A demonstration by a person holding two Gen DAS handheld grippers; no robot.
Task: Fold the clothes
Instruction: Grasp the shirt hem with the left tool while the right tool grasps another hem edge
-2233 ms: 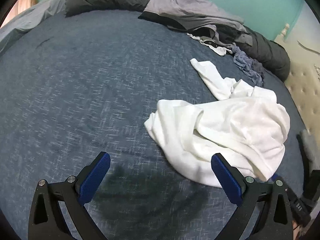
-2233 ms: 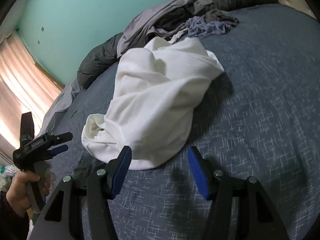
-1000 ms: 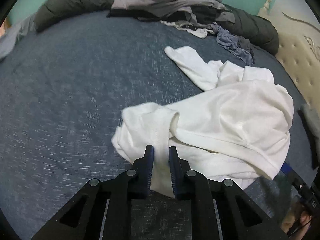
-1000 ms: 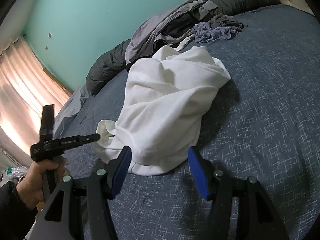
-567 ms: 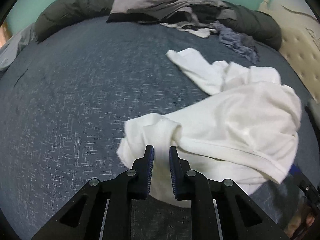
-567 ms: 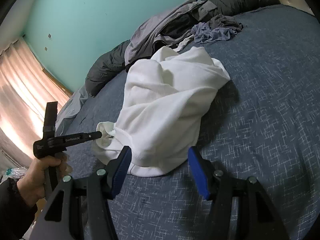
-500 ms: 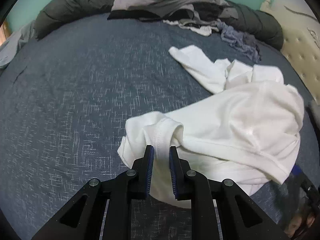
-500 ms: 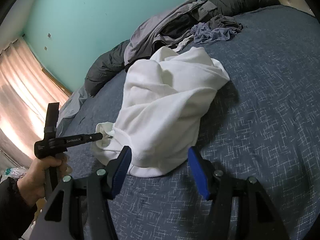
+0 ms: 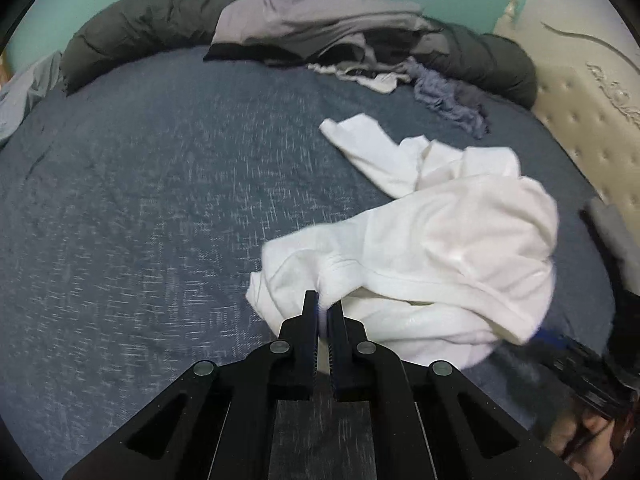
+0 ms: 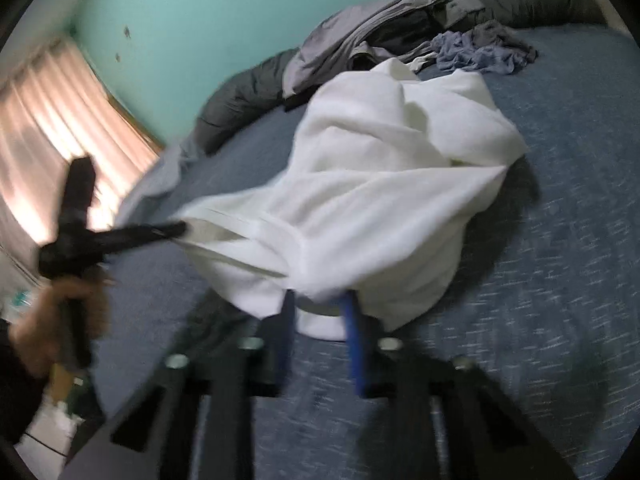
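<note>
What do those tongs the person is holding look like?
Both are black plastic. The left tongs have two triangular arms with cut-out holes, silver pivot screws and thin ridged blue pads on the inner faces. The right tongs are built the same, with blue pads. Seen from the side, the left one has a pistol-style handle, gripped by a hand with a dark sleeve.

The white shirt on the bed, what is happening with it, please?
A person holds a gripper in each hand to fold clothes. The left gripper is shut on an edge of the crumpled white shirt. The right gripper is closing, with the shirt's near hem between its jaws. The shirt lies unfolded on the blue bed.
</note>
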